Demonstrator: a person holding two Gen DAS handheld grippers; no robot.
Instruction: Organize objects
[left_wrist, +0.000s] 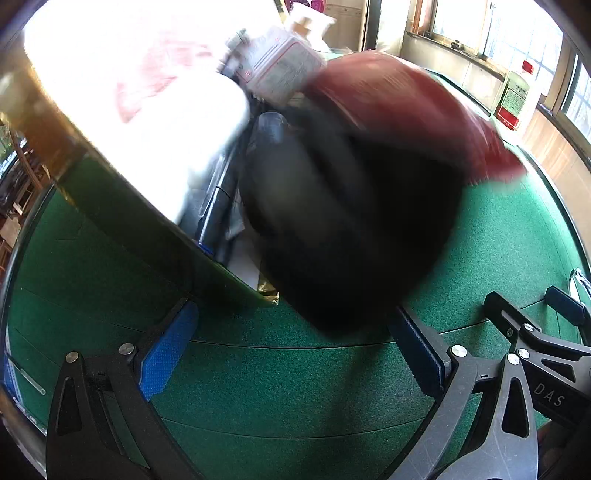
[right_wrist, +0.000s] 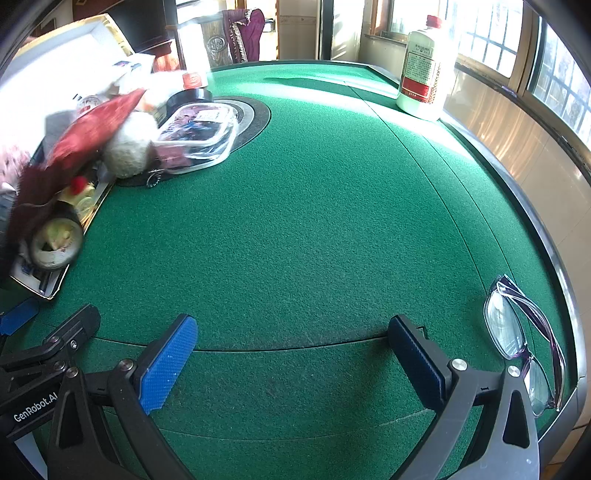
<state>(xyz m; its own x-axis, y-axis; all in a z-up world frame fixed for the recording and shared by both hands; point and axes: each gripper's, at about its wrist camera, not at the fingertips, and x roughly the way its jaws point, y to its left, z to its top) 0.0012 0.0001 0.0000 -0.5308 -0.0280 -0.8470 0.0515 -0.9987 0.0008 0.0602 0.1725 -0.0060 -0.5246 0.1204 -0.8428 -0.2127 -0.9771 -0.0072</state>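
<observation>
In the left wrist view a blurred dark red and black soft thing (left_wrist: 369, 177) fills the middle, just ahead of my left gripper (left_wrist: 293, 350), which stands open with nothing between its fingers. Beside it at the left is an open box (left_wrist: 155, 236) with a bright white lid and several small items inside. In the right wrist view the same red thing (right_wrist: 81, 140) lies blurred over that box (right_wrist: 55, 288), next to a white fluffy ball (right_wrist: 127, 147). My right gripper (right_wrist: 291, 354) is open above bare green felt. A pair of glasses (right_wrist: 517, 339) lies to its right.
A clear plastic container (right_wrist: 199, 133) sits on a dark round inset in the green felt table (right_wrist: 314, 221). A white bottle with a red label (right_wrist: 421, 70) stands at the far right edge by the windows. The table's raised rim (right_wrist: 546, 236) curves along the right.
</observation>
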